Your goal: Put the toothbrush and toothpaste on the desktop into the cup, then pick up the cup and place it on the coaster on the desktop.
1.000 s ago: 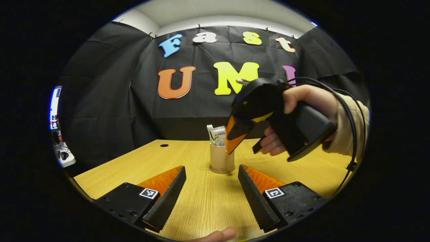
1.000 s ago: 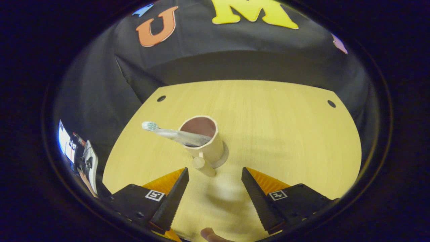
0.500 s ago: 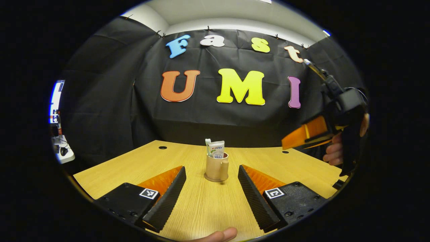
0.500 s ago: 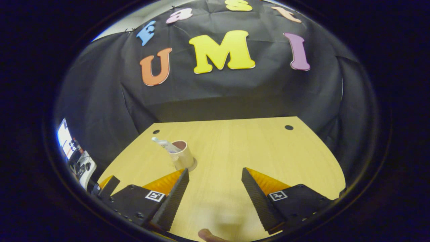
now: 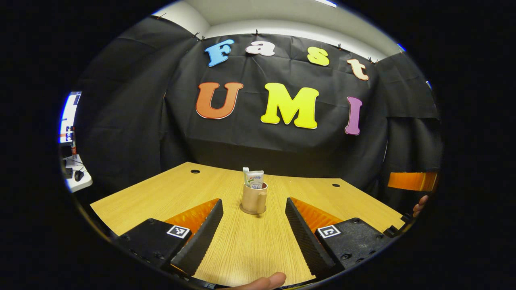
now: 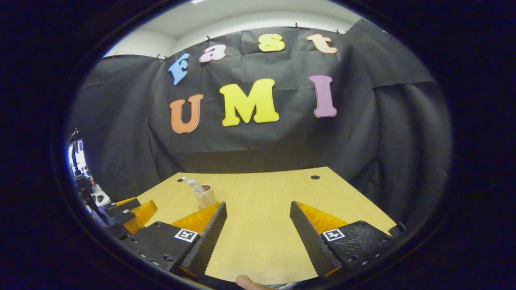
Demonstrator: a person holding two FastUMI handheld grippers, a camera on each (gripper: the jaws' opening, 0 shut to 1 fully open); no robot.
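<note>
Toothpaste (image 5: 255, 179) and toothbrush (image 5: 245, 175) stood in the cup (image 5: 254, 198), which sat upright on a round coaster (image 5: 250, 211) near the middle of the wooden desk (image 5: 169, 193). The cup was a tan cylinder with a small handle on its near side, as seen in the left gripper view. The toothpaste was a white tube with printed colours, its flat crimped end up, its long axis close to vertical. The toothbrush stood just left of it, pale head uppermost, rising a little above the tube.

In the right gripper view the cup (image 6: 205, 196) showed farther off at the left, its dark mouth open upward, and the toothbrush (image 6: 192, 184) leaned out of it toward the far left, head highest.

Neither tool touched the cup. The left gripper (image 5: 253, 225) hovered low over the near part of the desk with its jaws spread wide and nothing between them; the cup lay beyond the fingertips, in line with the gap. The right gripper (image 6: 258, 229) was likewise wide apart and empty over bare desk, with the cup just beyond its left finger. In the left gripper view an orange finger of the right gripper (image 5: 411, 181) showed at the far right edge, well apart from the cup, with fingertips of the hand (image 5: 419, 203) holding it just below. A fingertip also showed at the bottom edge of each view.
</note>
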